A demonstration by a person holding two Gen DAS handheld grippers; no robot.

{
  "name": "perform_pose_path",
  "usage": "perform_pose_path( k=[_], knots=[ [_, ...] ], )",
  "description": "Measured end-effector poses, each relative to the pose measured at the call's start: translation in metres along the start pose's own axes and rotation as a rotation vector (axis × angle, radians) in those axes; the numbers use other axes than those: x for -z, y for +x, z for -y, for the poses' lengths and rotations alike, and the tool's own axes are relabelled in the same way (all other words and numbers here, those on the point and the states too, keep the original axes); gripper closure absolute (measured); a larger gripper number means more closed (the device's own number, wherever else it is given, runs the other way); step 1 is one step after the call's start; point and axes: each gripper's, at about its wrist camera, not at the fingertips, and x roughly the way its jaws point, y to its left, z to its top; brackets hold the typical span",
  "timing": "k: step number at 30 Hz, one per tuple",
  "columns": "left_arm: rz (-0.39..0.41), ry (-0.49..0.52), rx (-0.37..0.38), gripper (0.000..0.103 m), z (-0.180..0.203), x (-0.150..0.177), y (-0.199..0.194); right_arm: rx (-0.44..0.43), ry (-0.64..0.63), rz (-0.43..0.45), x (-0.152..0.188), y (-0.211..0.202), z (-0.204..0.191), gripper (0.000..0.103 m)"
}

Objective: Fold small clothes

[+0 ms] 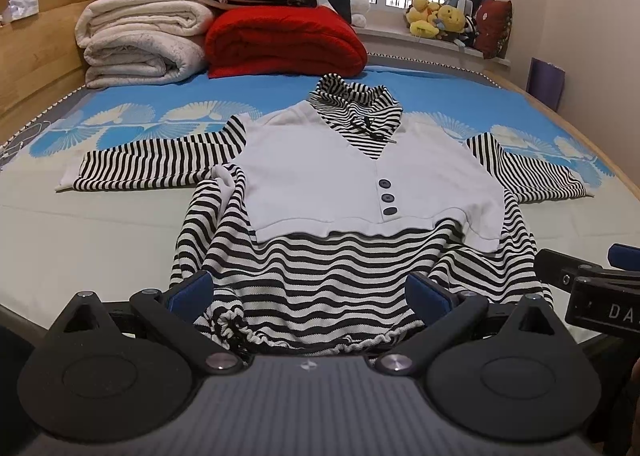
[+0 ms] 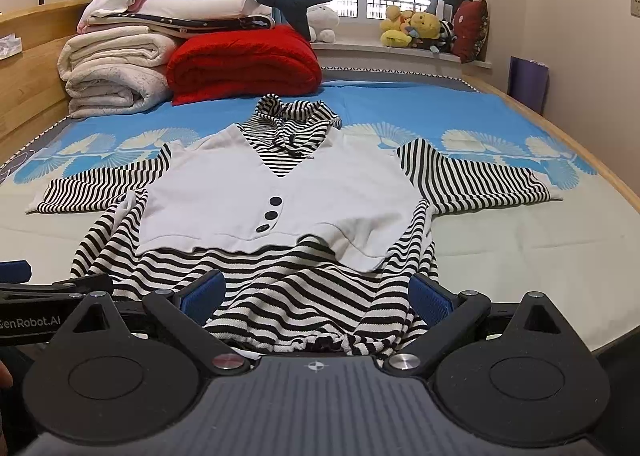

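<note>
Striped top [image 1: 352, 192] with white vest front lies flat face-up on the bed [image 1: 80, 224], sleeves spread (no fold made yet, all still to do), left gripper [image 1: 310, 292] and right gripper [image 2: 316, 292] both wide apart at its hem.

The left gripper [image 2: 52, 302] bore "GenRobot.AI", partly cut off; the right gripper [image 1: 600, 288] showed "DA".
</note>
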Motion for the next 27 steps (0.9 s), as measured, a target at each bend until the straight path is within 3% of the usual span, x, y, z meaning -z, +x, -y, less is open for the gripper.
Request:
perform_pose_path(
  k=[27],
  knots=[
    [-0.012,-0.018,0.001,0.001,-0.0005,-0.0006,0.0009,0.001,-0.001,-0.001,0.0001,0.0004,0.0005,0.005]
  ],
)
